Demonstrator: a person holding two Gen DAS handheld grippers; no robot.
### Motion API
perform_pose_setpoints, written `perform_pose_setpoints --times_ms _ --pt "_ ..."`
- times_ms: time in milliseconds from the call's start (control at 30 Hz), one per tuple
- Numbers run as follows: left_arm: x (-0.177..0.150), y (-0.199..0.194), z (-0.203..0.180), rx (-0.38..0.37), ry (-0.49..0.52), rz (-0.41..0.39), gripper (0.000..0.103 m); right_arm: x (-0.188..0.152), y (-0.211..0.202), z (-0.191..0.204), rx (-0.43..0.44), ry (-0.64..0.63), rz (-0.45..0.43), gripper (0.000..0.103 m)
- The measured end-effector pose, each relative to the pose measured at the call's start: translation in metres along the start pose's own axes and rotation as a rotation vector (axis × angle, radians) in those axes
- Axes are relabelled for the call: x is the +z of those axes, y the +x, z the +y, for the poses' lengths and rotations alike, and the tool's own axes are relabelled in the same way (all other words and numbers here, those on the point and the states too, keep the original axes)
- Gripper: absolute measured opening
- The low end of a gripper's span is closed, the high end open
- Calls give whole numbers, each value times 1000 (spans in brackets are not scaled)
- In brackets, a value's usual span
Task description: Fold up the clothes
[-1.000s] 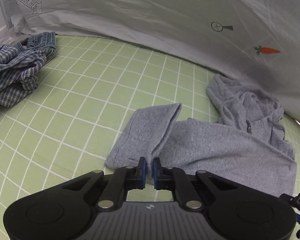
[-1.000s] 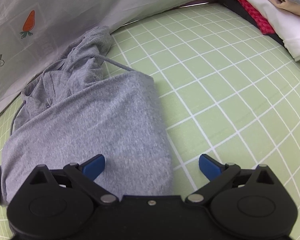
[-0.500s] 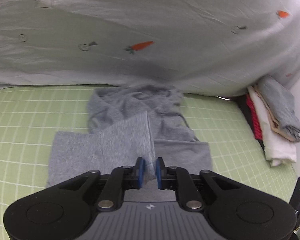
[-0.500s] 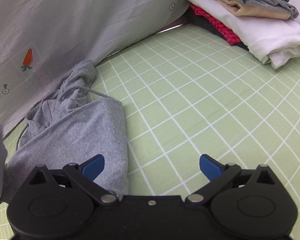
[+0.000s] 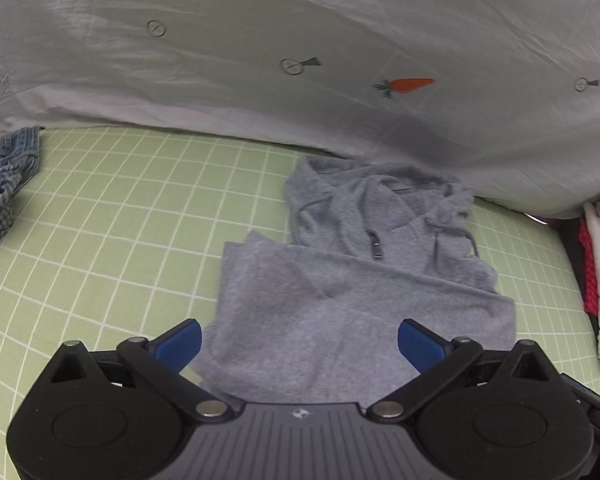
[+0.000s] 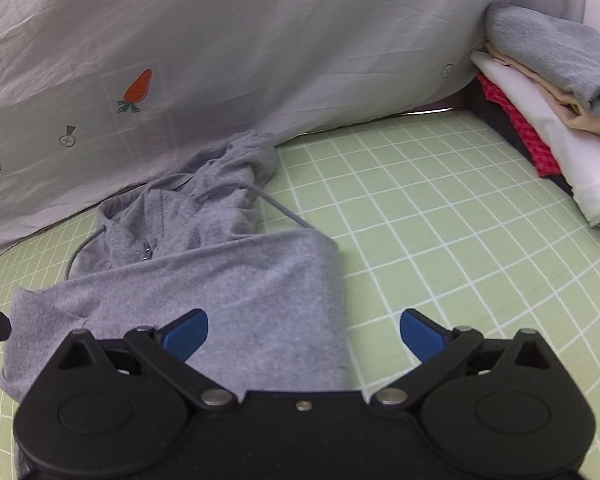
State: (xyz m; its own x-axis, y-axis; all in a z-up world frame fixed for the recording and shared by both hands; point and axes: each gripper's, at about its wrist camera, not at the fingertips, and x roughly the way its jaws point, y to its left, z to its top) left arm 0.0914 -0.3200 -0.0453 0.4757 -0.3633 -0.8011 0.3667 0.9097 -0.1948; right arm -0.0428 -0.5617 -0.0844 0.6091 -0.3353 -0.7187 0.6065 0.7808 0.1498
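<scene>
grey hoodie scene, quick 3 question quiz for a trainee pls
1. True or false: the left gripper is clamped on the grey hoodie.
2. What garment lies at the far left of the left wrist view? A) red towel B) blue plaid shirt C) white sock
3. What is printed in orange on the grey sheet?

Key: 1 false, both it and the right gripper are open. 2 B. 3 carrots.

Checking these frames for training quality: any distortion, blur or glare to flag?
Left wrist view: fisheye bends the green gridded sheet's lines, corners vignette dark; grey zip hoodie reasonably sharp. Right wrist view: same curvature, soft even light, no glare, a bright gap under the white carrot-print cloth.
</scene>
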Motion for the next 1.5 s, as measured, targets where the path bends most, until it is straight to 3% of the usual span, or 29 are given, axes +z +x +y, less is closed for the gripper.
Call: perform_pose_setpoints --times_ms 167,300,467,533,633,667,733,767,833,933,1167,1267,1367,1433,1467,1500 --pt "1 13 28 3 -5 22 103 0 14 40 82 -64 45 103" --pt "-1 23 44 0 -38 33 103 -7 27 76 100 -134 105 102" --pt "-2 32 58 25 -52 32 103 -21 35 105 127 -183 141 87" --pt "-2 35 64 23 -54 36 103 -25 39 113 135 -203 165 76" --pt "-3 36 71 15 -64 36 103 -31 44 117 140 -211 190 74" --pt "-3 36 72 16 -67 35 103 -33 45 117 145 -216 194 70" --pt "-3 36 74 16 -72 34 103 -33 44 119 156 -236 202 45" --pt "-3 36 75 16 -74 34 103 -33 43 120 160 -247 205 41" --pt "-2 35 74 16 -72 33 103 -32 41 120 170 -269 203 19" --pt "0 31 71 16 -64 21 103 -29 34 115 196 -270 187 6" --pt "-2 18 61 -1 -51 -2 103 -6 -9 83 201 -211 93 6" --pt "-2 18 56 -14 -42 4 103 4 -16 55 126 -160 59 6" --pt "-2 24 53 -72 -64 63 103 3 0 26 -10 -138 101 8" --pt "-1 32 47 -81 -63 127 103 -2 15 10 -74 -118 162 23" --pt "-2 33 43 -62 -47 123 103 -3 14 8 -68 -115 155 31" --pt "-2 32 38 -38 -21 106 103 -4 13 7 -62 -113 149 50"
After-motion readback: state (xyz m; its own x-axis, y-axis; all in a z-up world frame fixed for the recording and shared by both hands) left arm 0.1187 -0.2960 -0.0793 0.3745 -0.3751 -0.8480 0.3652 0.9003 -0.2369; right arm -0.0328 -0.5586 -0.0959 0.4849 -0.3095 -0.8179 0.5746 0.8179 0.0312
